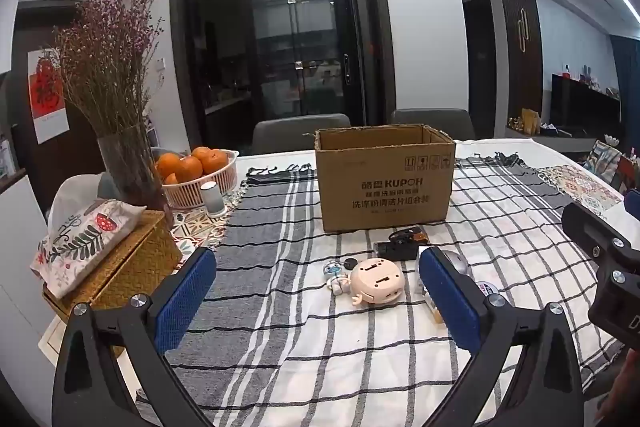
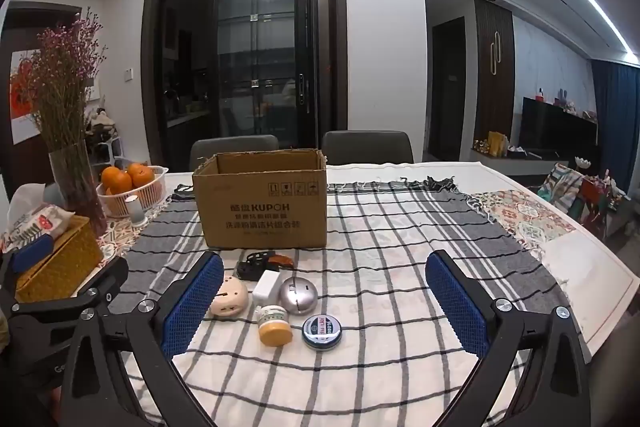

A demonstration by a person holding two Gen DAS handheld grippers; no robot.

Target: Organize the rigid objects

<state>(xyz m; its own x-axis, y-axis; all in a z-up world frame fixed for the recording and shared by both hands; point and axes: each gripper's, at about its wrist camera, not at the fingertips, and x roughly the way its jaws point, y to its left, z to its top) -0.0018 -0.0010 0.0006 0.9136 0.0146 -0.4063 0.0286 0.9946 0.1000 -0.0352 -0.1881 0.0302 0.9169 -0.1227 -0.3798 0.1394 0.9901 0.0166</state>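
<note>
An open cardboard box (image 1: 384,179) stands on the checked cloth; it also shows in the right wrist view (image 2: 264,203). In front of it lie small items: a pink round gadget (image 1: 376,281) (image 2: 230,297), a small astronaut figure (image 1: 334,273), a black clip-like item (image 1: 400,245) (image 2: 260,265), a white adapter (image 2: 267,285), a silver dome (image 2: 298,295), a yellow-capped jar (image 2: 274,327) and a round tin (image 2: 321,331). My left gripper (image 1: 318,301) is open and empty, near the pink gadget. My right gripper (image 2: 324,303) is open and empty, above the items.
A vase of dried flowers (image 1: 120,131), a basket of oranges (image 1: 196,175), a small white cylinder (image 1: 212,197) and a wicker tissue box (image 1: 116,263) stand at the left. Two chairs (image 2: 368,147) are behind the table. The table's right edge (image 2: 600,291) is close.
</note>
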